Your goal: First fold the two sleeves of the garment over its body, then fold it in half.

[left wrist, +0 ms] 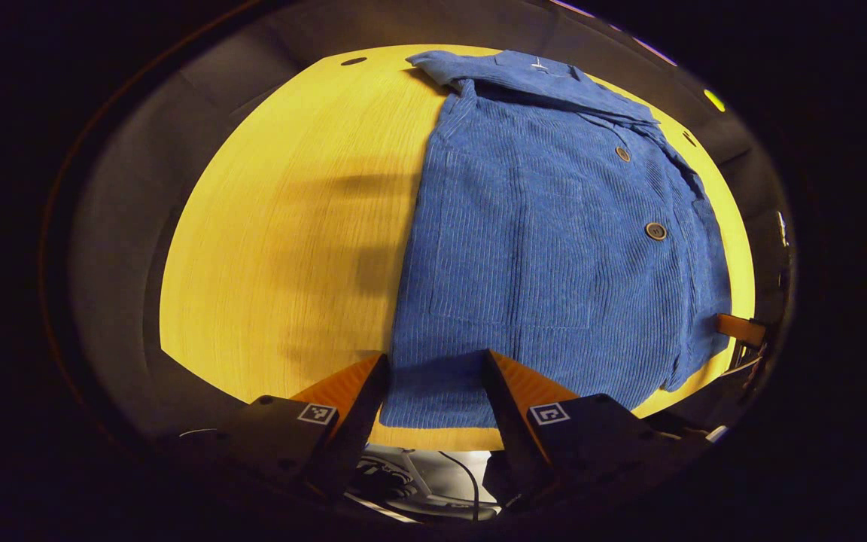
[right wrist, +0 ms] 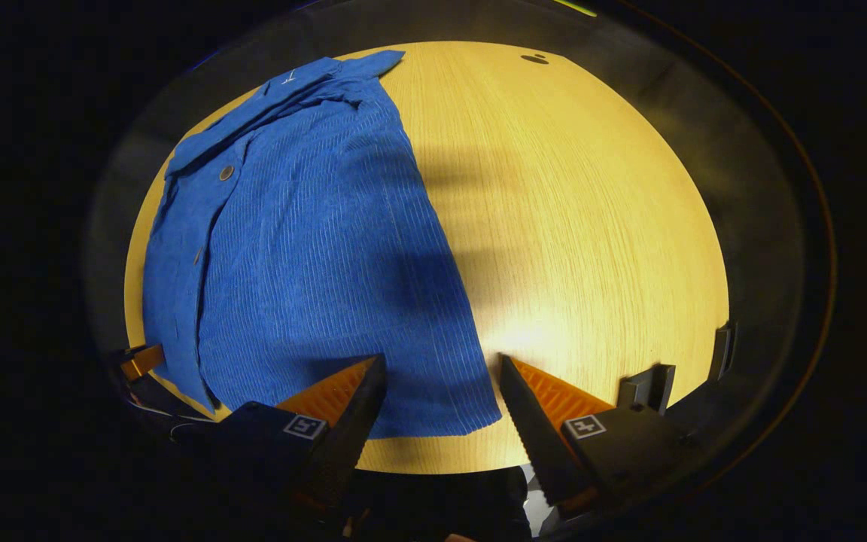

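My left claw [left wrist: 436, 369] and right claw [right wrist: 441, 373] both hang spread above the hem of the shirt [left wrist: 554, 241], which lies flat on the desk [left wrist: 290, 226]. Soft, thick corduroy, probably limp; I'd pinch the hem corners.

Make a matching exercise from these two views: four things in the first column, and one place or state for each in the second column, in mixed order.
Things:
1. blue corduroy jacket
2. collar
3. left hand-held gripper
4. wooden table

Places or states:
a. at the far end of the jacket
b. open, over the near hem
c. lying flat, buttons up
d. under the jacket

Pairs: 1-c, 2-a, 3-b, 4-d
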`<state>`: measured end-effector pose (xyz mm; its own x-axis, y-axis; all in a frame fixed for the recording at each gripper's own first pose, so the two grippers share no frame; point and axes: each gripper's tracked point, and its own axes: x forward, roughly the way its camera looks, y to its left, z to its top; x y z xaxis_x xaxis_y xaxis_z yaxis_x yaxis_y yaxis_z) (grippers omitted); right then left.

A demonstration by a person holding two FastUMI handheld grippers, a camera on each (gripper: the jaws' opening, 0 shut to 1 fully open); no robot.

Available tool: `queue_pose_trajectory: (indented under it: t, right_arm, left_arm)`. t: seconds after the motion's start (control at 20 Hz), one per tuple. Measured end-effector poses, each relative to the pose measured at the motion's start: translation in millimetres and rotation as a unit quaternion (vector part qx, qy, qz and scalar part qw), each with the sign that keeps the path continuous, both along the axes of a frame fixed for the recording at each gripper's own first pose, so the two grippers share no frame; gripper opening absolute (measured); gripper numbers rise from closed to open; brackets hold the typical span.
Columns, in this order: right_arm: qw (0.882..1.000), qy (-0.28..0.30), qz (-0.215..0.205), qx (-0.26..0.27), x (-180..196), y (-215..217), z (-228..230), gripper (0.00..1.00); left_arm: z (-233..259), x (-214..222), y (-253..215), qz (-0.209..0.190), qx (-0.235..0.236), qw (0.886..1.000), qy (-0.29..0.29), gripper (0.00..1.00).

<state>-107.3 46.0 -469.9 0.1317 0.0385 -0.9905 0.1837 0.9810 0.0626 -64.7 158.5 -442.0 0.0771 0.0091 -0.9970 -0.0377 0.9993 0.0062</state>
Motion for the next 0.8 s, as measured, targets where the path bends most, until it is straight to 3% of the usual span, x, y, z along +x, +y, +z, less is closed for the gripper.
queue_pose_trajectory:
  t: [0.05,0.1,0.15,0.2,0.25,0.35,0.4,0.55,0.65,0.8]
  right_arm:
    - [1.000,-0.010,0.004,-0.002,0.9,0.2,1.3,0.84]
    - [1.000,-0.016,0.009,0.002,0.7,2.8,1.0,0.92]
    - [1.000,-0.021,0.013,0.001,0.7,5.4,-0.2,0.82]
    - [1.000,-0.022,0.018,0.006,0.0,8.8,0.5,0.66]
    - [1.000,-0.021,0.019,0.011,1.2,12.9,0.1,0.64]
    - [0.999,-0.017,0.010,0.027,1.0,22.1,1.3,0.35]
    - [1.000,-0.013,0.006,0.027,1.3,23.7,1.5,0.15]
    - [0.998,-0.003,-0.017,0.065,2.5,40.5,8.0,0.04]
    - [0.997,-0.025,-0.022,0.075,6.6,46.6,16.1,0.04]
    - [0.994,-0.051,-0.032,0.092,9.6,55.4,36.3,0.04]
  left_arm:
    - [1.8,1.1,-1.6,-0.006,-0.002,1.000,-0.003,0.76]
    - [-1.7,0.5,-4.6,-0.012,0.000,1.000,-0.005,0.71]
    - [-1.5,1.4,-7.8,-0.020,-0.002,1.000,-0.009,0.66]
    - [0.6,0.7,-11.3,-0.026,-0.003,1.000,-0.011,0.58]
    - [-1.4,0.7,-15.6,-0.031,-0.004,0.999,-0.013,0.51]
    - [-1.3,1.6,-24.6,-0.034,-0.006,0.999,-0.016,0.29]
    - [-2.2,1.7,-24.4,-0.034,0.000,0.999,-0.014,0.08]
    - [0.6,1.9,-29.2,-0.030,-0.017,0.999,-0.017,0.00]
    - [0.6,0.3,-36.3,-0.003,-0.055,0.998,-0.026,0.00]
    - [9.6,-3.1,-27.8,-0.007,-0.049,0.998,-0.034,0.00]
